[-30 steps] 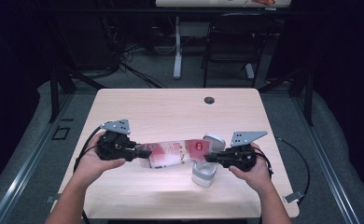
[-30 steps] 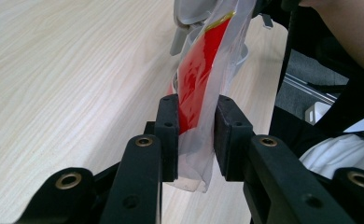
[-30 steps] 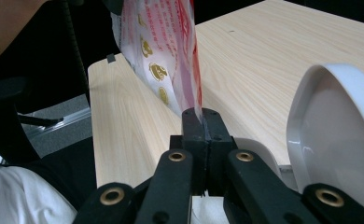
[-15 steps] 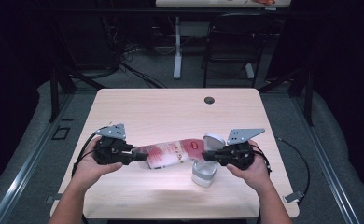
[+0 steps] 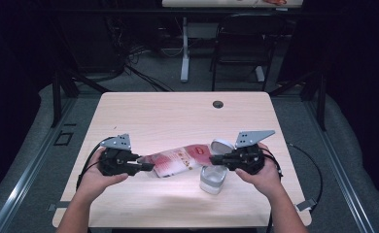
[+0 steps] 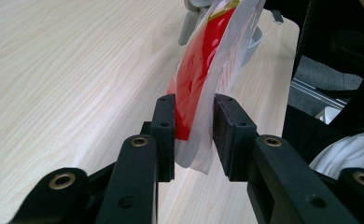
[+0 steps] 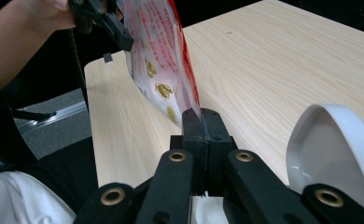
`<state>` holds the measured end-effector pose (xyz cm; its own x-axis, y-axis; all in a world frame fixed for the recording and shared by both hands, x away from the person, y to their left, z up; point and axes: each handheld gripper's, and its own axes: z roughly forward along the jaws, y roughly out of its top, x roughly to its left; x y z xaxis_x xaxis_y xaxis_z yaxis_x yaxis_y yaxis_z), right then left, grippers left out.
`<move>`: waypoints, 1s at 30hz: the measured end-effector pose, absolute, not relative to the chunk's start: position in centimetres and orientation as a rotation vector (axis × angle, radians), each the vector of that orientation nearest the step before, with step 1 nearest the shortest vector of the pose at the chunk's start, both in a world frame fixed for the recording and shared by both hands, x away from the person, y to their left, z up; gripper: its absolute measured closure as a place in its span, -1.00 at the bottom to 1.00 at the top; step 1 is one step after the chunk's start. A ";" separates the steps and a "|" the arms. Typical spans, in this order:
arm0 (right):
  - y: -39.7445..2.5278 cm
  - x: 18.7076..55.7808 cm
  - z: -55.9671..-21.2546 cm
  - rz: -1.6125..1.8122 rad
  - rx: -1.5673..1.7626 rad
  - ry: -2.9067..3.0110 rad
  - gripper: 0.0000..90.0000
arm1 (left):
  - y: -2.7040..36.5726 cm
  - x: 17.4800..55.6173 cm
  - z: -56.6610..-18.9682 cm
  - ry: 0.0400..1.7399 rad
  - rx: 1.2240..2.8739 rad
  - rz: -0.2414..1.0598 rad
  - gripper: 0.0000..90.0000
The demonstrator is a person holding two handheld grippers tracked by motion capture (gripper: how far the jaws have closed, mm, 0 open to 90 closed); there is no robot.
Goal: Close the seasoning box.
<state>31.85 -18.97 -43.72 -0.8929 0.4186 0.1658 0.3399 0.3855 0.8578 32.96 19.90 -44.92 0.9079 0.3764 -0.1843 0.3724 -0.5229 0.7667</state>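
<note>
Where dark room surrounds, pale wood table (image 5: 178,116) bare.

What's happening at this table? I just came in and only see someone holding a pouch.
A person holds a red-and-white pouch stretched above the table, one tool at each end. The right tool is clamped shut on one edge. The left tool has the other end between its jaws, with a gap on one side, so its grip looks loose. A white container with its lid flipped open stands below the right tool.
</note>
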 end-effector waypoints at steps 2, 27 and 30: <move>-18.5 31.9 -43.4 1.548 0.696 2.555 1.00 | 20.2 33.0 -45.1 0.536 2.161 0.002 0.57; -15.9 32.0 -41.0 1.418 0.611 2.627 1.00 | 21.4 33.0 -46.6 0.577 2.171 0.025 0.45; -15.9 32.0 -41.0 1.413 0.609 2.629 1.00 | 21.3 33.0 -46.6 0.575 2.178 0.025 0.44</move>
<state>31.95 -15.88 -40.96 -0.9159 0.3880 0.1031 0.3001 0.4908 0.8179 32.96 21.35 -46.62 0.8938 0.4107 -0.1803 0.3932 -0.5241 0.7554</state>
